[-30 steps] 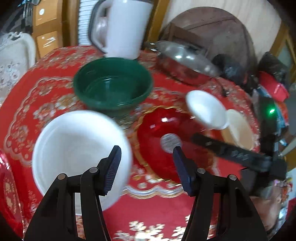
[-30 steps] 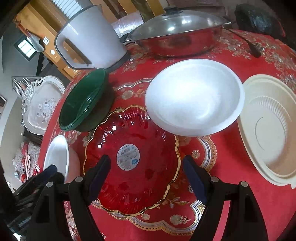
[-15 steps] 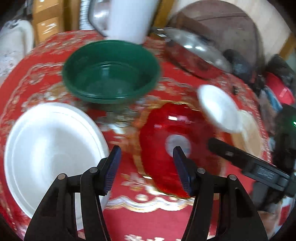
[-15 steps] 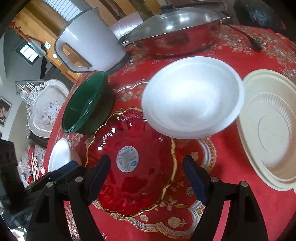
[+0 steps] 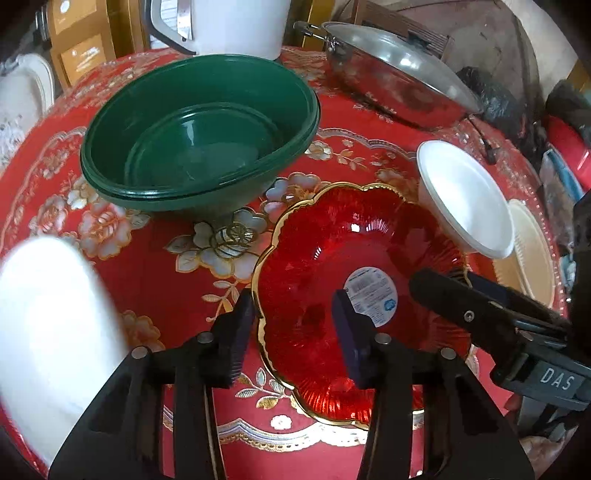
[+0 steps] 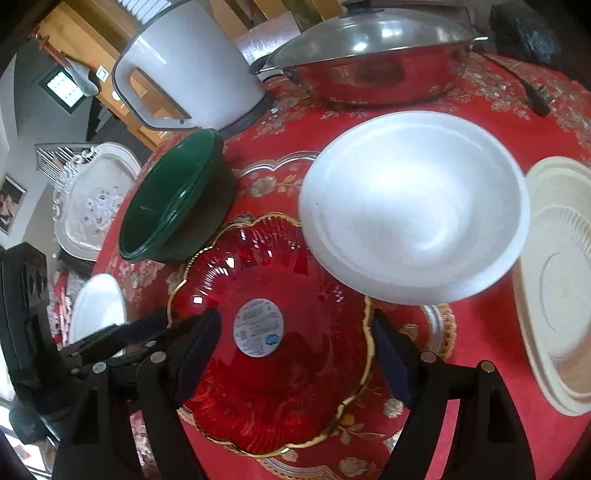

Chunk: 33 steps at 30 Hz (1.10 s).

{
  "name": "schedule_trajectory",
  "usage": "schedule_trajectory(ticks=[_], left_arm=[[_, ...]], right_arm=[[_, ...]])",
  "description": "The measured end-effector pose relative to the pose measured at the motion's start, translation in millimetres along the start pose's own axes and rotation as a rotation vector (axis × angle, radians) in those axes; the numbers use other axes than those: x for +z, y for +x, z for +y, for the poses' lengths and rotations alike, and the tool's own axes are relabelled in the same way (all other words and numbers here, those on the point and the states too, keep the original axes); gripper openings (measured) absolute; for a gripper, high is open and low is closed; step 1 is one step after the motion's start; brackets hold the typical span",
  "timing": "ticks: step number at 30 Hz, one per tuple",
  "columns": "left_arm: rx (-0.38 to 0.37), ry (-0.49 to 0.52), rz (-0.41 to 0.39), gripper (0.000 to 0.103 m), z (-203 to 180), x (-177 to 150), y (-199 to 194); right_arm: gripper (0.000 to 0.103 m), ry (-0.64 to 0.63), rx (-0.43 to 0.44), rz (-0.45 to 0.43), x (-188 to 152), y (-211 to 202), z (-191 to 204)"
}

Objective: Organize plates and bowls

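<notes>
A red glass plate with a gold scalloped rim (image 5: 343, 295) (image 6: 273, 332) lies mid-table. My left gripper (image 5: 293, 332) is open, its jaws astride the plate's left rim. My right gripper (image 6: 295, 354) is open, straddling the plate's near half; it shows in the left wrist view (image 5: 480, 310). A white foam bowl (image 6: 410, 221) (image 5: 465, 199) sits behind right of the plate, overlapping its edge. Stacked green bowls (image 5: 199, 133) (image 6: 173, 199) stand behind left. A second white bowl (image 5: 51, 332) (image 6: 98, 314) lies at the left.
A cream plastic plate (image 6: 557, 306) (image 5: 532, 254) lies at the right. A lidded steel wok (image 6: 373, 55) (image 5: 395, 77) and a white kettle (image 6: 184, 66) (image 5: 229, 26) stand at the back on the red floral tablecloth (image 5: 177, 280). A chair (image 6: 92, 199) stands beyond the table.
My left gripper has swung right from over the left white bowl to the red plate's left rim. My right gripper has moved slightly closer over the red plate.
</notes>
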State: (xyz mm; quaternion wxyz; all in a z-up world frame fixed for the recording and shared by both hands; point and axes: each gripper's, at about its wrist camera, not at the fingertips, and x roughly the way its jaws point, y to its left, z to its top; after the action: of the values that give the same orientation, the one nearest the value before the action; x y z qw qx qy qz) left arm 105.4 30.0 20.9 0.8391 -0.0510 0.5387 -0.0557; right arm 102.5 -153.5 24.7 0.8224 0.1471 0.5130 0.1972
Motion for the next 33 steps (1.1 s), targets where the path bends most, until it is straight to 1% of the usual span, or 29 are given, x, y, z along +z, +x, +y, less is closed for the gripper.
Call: schedule_trajectory(ticks=[2,6,9,13,15,18,21,24,28,33], left_arm=[[0.011,0.004,-0.006,0.038,0.3,0.8,1.4],[0.004,-0.014,-0.002,0.037,7.8,0.2,0.4],[-0.009,-0.025,0.001,0.036,10.6,-2.6,-2.0],[-0.008,-0.03,-0.015,0.036,12.5,-8.2,-12.8],[-0.014,-0.039,-0.023,0.036,16.4,-8.8,-20.4],[-0.001,-0.036,-0.037,0.036,18.7,-12.7,-29.7],[0.006,-0.038,-0.043,0.037,22.2,-17.8,-37.1],[-0.009,-0.054,-0.05,0.036,31.6,-22.6,-50.0],[-0.022,-0.089,-0.083,0.036,48.1,-25.7,-72.9],[0.003,-0.142,-0.142,0.036,83.6,-32.2,-110.4]], right_arm=[[0.081,-0.011,-0.012,-0.014,0.9,0.0,0.8],[0.081,-0.047,-0.04,-0.024,-2.2,1.2,6.2],[0.081,-0.036,-0.004,-0.023,-3.8,-2.2,6.4],[0.081,-0.045,-0.014,-0.044,-7.2,-10.1,15.3],[0.081,-0.043,-0.006,-0.042,-9.5,-11.5,18.1],[0.081,-0.031,0.01,-0.04,-11.1,-12.0,23.2],[0.082,-0.039,-0.001,-0.045,-13.6,-14.0,33.5],[0.082,-0.052,-0.007,-0.052,-14.6,-19.2,44.2],[0.082,-0.082,0.006,-0.057,-14.9,-28.4,64.5],[0.082,-0.169,0.008,-0.057,-13.8,-31.7,110.2]])
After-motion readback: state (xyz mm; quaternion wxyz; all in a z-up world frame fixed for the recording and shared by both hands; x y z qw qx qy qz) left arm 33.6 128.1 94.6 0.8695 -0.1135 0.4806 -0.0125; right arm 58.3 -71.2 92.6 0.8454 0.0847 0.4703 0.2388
